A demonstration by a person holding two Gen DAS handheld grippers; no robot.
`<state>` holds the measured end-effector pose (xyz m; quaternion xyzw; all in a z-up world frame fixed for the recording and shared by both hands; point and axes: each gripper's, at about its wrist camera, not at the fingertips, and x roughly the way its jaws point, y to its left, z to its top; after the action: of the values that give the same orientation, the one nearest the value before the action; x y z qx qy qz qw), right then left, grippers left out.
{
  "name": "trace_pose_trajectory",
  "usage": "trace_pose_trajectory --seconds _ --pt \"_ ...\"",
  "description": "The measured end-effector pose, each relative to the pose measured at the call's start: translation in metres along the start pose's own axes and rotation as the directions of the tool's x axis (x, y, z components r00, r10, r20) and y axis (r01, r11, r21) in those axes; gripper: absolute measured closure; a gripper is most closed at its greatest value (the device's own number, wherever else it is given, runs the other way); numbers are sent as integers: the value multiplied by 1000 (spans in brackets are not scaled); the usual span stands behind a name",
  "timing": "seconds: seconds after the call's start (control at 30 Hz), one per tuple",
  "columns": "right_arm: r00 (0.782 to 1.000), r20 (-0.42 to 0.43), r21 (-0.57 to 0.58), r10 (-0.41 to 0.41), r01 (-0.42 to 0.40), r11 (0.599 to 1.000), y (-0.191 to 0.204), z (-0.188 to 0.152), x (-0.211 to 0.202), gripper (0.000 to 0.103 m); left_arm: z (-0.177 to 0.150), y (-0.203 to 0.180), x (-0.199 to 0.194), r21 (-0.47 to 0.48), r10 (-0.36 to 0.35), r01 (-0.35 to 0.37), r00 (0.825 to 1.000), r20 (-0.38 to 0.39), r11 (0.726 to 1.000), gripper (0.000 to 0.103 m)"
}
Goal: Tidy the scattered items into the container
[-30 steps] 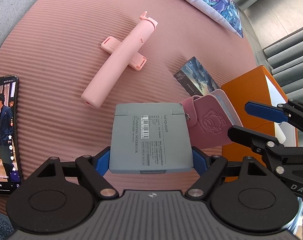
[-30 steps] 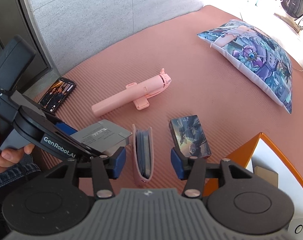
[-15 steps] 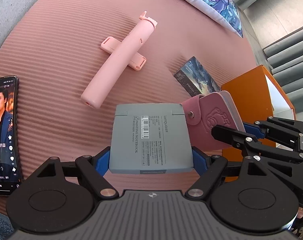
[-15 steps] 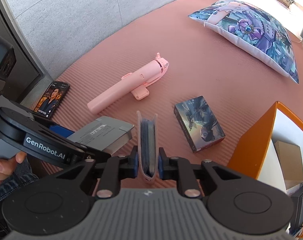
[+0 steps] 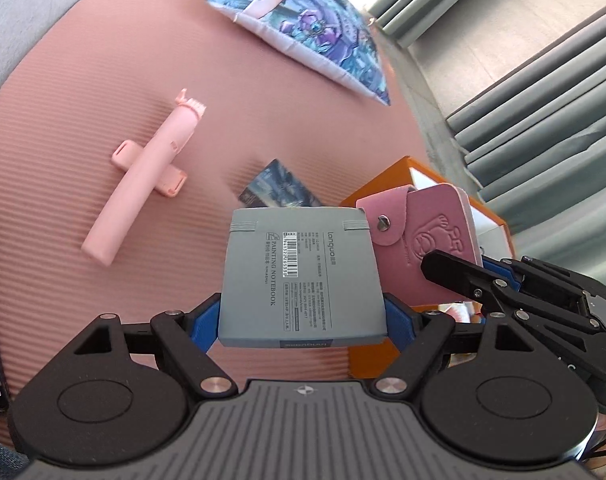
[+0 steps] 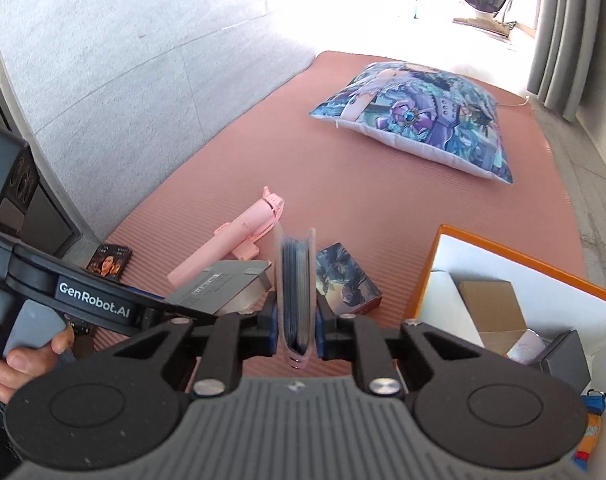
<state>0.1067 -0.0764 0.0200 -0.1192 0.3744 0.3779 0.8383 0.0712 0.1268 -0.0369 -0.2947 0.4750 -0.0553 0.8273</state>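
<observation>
My left gripper (image 5: 301, 320) is shut on a grey painting notebook (image 5: 301, 276) and holds it above the pink mat. My right gripper (image 6: 296, 326) is shut on a pink card holder (image 6: 295, 292), held upright above the mat; the holder also shows in the left wrist view (image 5: 427, 252). The orange container (image 6: 511, 264) with white inside stands at the right, with a cardboard box (image 6: 491, 308) in it. A pink selfie stick (image 5: 143, 184), a picture card box (image 5: 279, 190) and a phone (image 6: 109, 260) lie on the mat.
A printed pillow (image 6: 423, 120) lies at the far end of the mat (image 6: 343, 168). A grey wall panel runs along the left. Curtains (image 5: 543, 100) hang at the right. A hand (image 6: 7, 352) holds the left gripper's handle.
The right gripper closed on the pink card holder and lifted it off the mat. Both grippers rose with their items and moved towards the orange container.
</observation>
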Motion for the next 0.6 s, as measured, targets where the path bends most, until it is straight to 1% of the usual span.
trace_pose_trajectory --seconds 0.13,0.23,0.37,0.47,0.6 --pt "996 63 49 -67 64 997 -15 1 -26 84 7 -31 0 54 -48 46 998 27 997 8" --pt "986 95 76 -140 133 988 -28 -1 -44 84 13 -54 5 93 -88 85 996 31 992 8" --pt "960 117 93 -253 243 966 -47 -7 -61 84 20 -87 19 149 -128 123 991 25 981 8" --pt "943 109 111 -313 301 947 -63 -13 -69 84 23 -110 32 185 -149 145 989 7 972 8" --pt "913 87 126 -398 386 914 -83 -24 -76 84 20 -137 54 225 -176 179 984 -32 958 8"
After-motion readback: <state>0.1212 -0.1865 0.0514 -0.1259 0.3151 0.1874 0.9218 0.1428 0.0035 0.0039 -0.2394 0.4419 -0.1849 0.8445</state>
